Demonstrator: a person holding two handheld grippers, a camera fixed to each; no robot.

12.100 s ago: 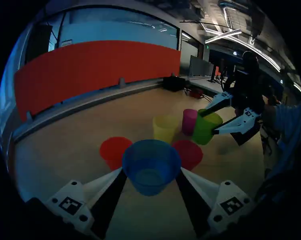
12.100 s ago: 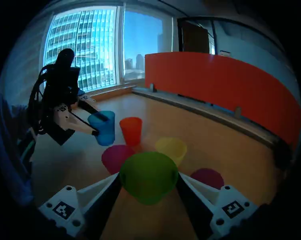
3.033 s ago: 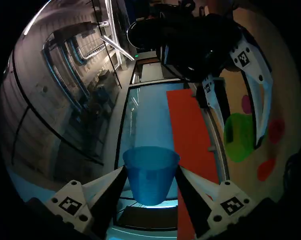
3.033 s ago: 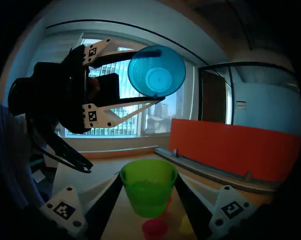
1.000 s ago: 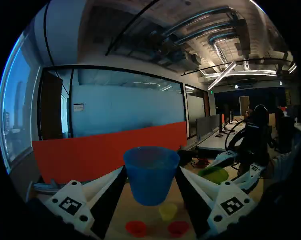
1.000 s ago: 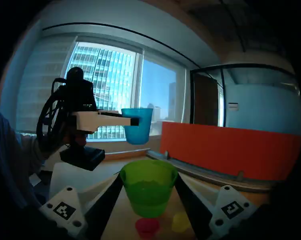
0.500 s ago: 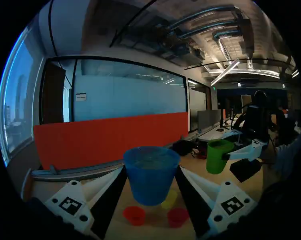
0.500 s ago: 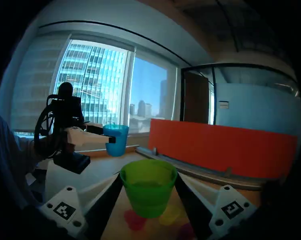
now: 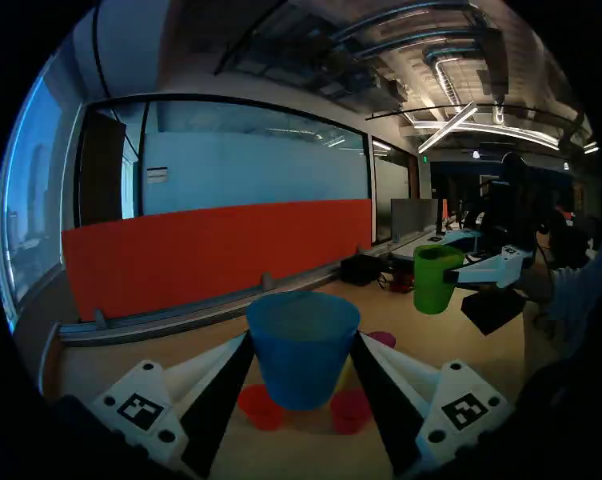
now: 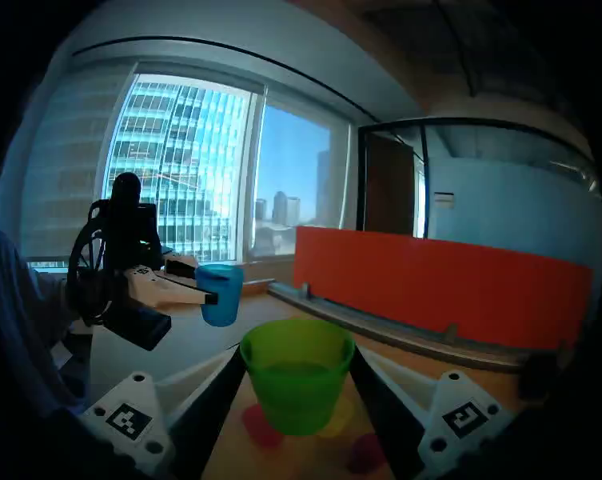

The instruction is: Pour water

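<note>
Gripping blue cup (image 9: 303, 352) with left gripper (image 9: 303, 340), both fingers pressed on its sides, jaws closed in as far as the cup lets them. Cup upright, lifted clear of the table (image 9: 428, 352). Same on the other side: right gripper (image 10: 298, 352) clamped on green cup (image 10: 298, 384), both fingers on the wall, cup upright, liquid level visible through the plastic. Cups well apart, neither tipped.

Left gripper view: green cup seen from the side at right, held out by a hand in a blue sleeve (image 9: 568, 296). Also 2 red cups (image 9: 261, 404) on the table below the blue cup, yellow cup (image 9: 344, 376) peeking behind it, magenta cup (image 9: 382, 338) just past the right finger. Orange partition (image 9: 221, 248) behind, ceiling strip lights (image 9: 448, 128) and office desks at far right.

Right gripper view: blue cup at left, side on, against a big window (image 10: 181, 176) with towers outside. Cups on the table mostly hidden under the green cup, blurred, colours hard to tell.
</note>
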